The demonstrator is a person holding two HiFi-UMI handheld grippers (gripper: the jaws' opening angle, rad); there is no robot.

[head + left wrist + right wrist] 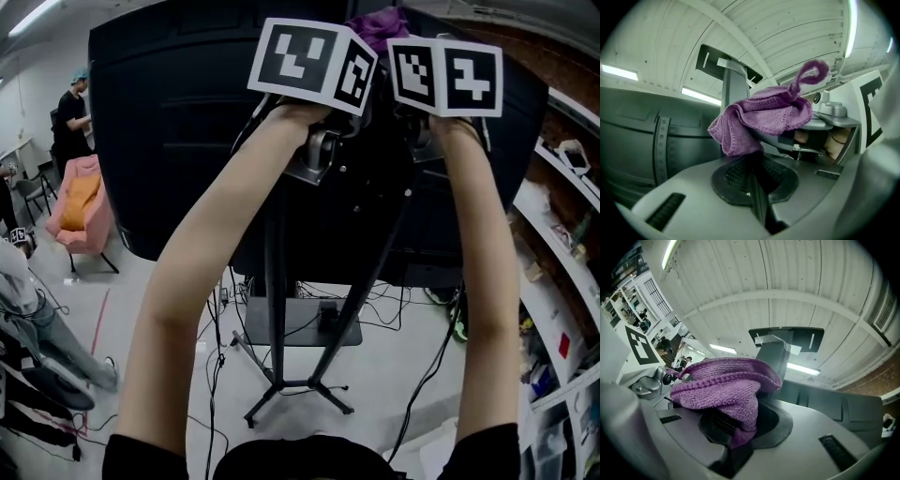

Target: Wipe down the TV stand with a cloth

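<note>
Both arms are raised to the top of the TV's black back (178,122), which is mounted on the black stand's pole (275,281). A purple cloth (380,26) shows between the two marker cubes. In the left gripper view my left gripper (752,161) is shut on a bunched corner of the cloth (759,119), whose loop sticks up. In the right gripper view my right gripper (736,425) is shut on another fold of the cloth (726,385). The stand's grey post (773,357) and top bracket rise just beyond the cloth. The jaws themselves are hidden in the head view.
The stand's legs and base shelf (300,323) sit on the floor among loose cables (394,309). A pink chair (80,206) and a person (70,117) are at the far left. Cluttered shelves (562,253) line the right side.
</note>
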